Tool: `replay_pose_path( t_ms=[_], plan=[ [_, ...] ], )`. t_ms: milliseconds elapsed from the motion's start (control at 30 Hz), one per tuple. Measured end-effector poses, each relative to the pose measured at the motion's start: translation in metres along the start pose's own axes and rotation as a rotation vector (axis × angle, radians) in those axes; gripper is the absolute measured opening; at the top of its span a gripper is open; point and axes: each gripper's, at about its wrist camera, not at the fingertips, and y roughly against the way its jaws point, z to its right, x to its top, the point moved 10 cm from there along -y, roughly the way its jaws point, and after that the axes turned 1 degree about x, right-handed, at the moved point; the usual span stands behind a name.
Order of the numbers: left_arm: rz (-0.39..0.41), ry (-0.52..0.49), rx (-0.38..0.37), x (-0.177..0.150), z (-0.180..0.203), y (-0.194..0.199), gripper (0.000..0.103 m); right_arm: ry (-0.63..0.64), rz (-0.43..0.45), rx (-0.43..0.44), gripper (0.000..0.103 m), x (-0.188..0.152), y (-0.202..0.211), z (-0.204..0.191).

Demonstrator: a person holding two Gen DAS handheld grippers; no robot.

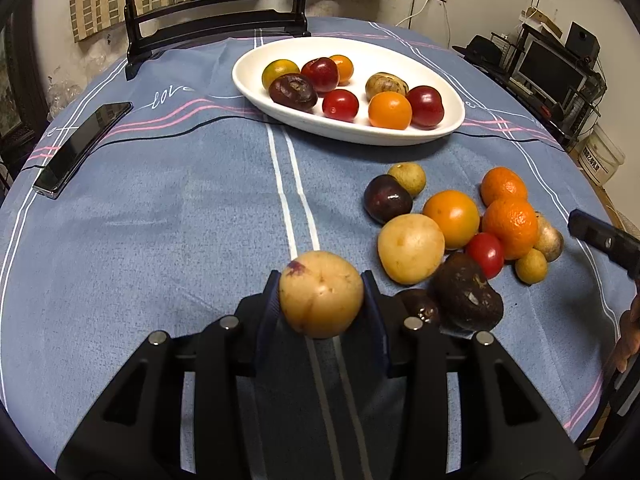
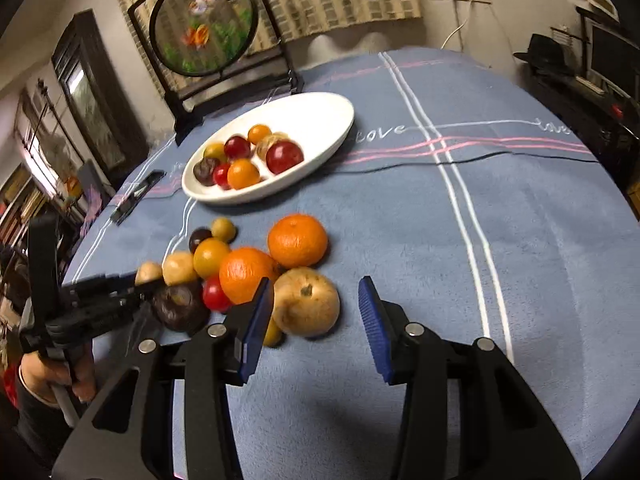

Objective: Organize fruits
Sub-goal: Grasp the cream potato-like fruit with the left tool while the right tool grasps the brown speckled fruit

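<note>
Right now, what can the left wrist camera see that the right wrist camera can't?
Only the left wrist view shows the left gripper close up, its fingers shut on a yellow fruit.

Only the right wrist view shows the right gripper with open fingers, a tan fruit just ahead, and the whole round picture screen.

Both show the white dish of fruit and the loose fruit pile on the blue cloth.

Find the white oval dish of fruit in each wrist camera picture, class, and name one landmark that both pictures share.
Left wrist view: white oval dish sits upper centre, slightly right, beyond the loose fruit.
Right wrist view: white oval dish sits upper centre-left, beyond the fruit pile.
Shared landmark: black-framed round screen standing behind the dish.
</note>
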Motion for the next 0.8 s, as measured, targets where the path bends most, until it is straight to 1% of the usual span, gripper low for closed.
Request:
replay_pose_path(
  t_ms=[133,233,300,467,633,800],
  plan=[
    [0.0,0.003,-0.004,0.0,0.0,0.0,0.041,0.026,-0.014,-0.003,0.048,-0.006,-0.002,-0.002],
    [0.0,0.003,-0.005,0.0,0.0,-0.001,0.041,0.093,-0.024,-0.047,0.049,-0.013,0.002,-0.003],
    [0.0,0.004,-0.006,0.0,0.0,-0.001,0.041,0.152,-0.047,-0.082,0.05,-0.019,0.001,-0.003],
    [0.0,0.004,-0.005,0.0,0.0,-0.001,0.041,0.227,-0.109,-0.137,0.05,-0.027,-0.015,-0.003],
    [0.0,0.003,-0.005,-0.001,0.0,-0.001,0.041,0.26,-0.129,-0.143,0.05,-0.021,-0.03,-0.008],
    [0.0,0.004,-0.006,-0.001,0.0,-0.001,0.041,0.254,-0.151,-0.1,0.051,-0.014,-0.045,-0.013]
  ],
)
